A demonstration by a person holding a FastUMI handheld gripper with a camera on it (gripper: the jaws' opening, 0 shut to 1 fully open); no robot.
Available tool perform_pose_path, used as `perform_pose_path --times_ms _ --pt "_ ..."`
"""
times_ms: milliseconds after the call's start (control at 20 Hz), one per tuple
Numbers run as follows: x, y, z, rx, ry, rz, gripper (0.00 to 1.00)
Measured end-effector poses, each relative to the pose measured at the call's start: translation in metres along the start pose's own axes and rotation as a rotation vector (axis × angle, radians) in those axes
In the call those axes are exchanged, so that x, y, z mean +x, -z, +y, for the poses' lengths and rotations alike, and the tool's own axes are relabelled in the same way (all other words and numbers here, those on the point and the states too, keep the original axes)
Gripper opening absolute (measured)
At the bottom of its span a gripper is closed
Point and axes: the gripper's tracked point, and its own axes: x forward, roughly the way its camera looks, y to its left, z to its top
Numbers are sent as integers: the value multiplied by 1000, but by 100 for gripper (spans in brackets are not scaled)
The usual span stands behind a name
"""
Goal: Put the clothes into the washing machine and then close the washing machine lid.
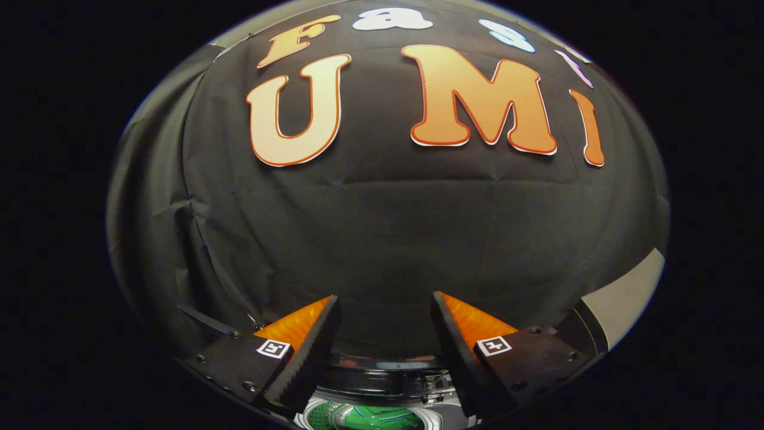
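no readable text besides booth wall

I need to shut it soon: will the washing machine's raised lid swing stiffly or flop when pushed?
The lid looks like rigid dark plastic, so probably it swings as one stiff piece. Likely light. The open hand-held gripper holds nothing; green cloth lies in the drum below.

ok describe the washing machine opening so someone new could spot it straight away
Start at the black cloth wall and drop down to the open gripper, which holds nothing. Low between its fingers sits the washing machine: a dark raised rim, with a round green-lit drum beneath it.
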Motion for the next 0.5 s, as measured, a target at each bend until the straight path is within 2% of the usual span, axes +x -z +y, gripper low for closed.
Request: perform_pose_path --times_ms 500 --pt "-57 24 4 -13 -8 -30 98"
